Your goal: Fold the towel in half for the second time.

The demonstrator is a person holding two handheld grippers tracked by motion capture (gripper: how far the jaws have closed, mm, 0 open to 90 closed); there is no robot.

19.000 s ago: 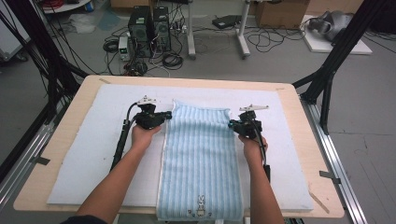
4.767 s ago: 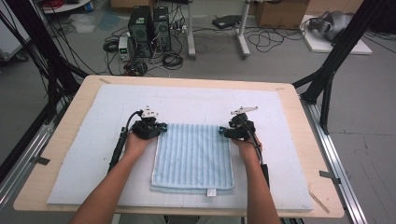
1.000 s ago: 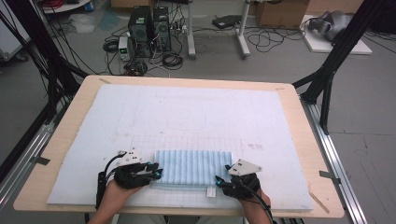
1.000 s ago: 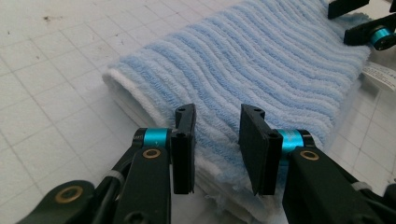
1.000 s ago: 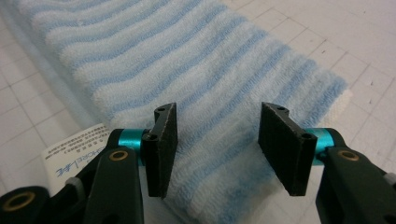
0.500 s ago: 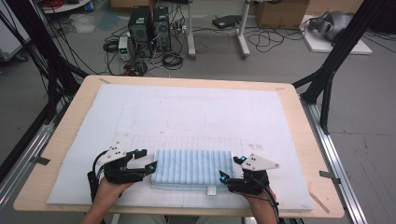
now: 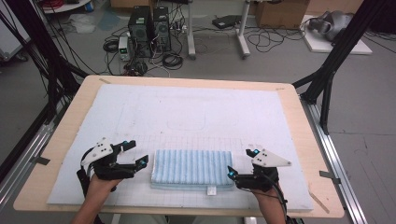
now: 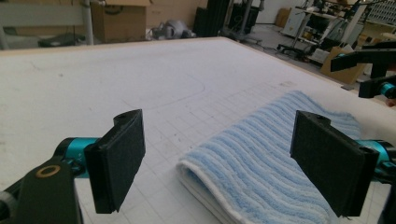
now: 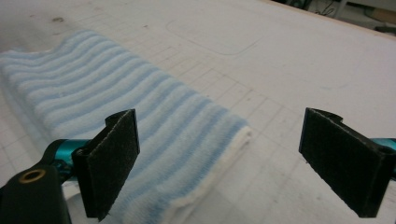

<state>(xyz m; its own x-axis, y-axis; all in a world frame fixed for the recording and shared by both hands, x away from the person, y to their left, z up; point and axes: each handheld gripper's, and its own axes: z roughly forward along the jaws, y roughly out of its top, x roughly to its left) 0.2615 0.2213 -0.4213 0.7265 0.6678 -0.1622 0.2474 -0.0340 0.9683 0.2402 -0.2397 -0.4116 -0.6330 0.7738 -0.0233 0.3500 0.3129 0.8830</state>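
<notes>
Between the left gripper [image 7: 139, 157] and the right gripper [image 7: 232, 173], the folded blue striped towel [image 7: 192, 168] lies flat on the white mat [image 7: 196, 109]. Both grippers' jaws have just been opening, nothing between them. Draw each hand outward without snagging the towel's ends.

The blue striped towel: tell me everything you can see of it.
The towel is soft terry cloth with light blue and white ribbed stripes and a white hem. It lies folded into a flat, layered rectangle near the front edge of the white gridded mat, a small white tag sticking out at its front edge. Both tongs have just opened; the left tongs and right tongs flank its ends without touching it.
</notes>
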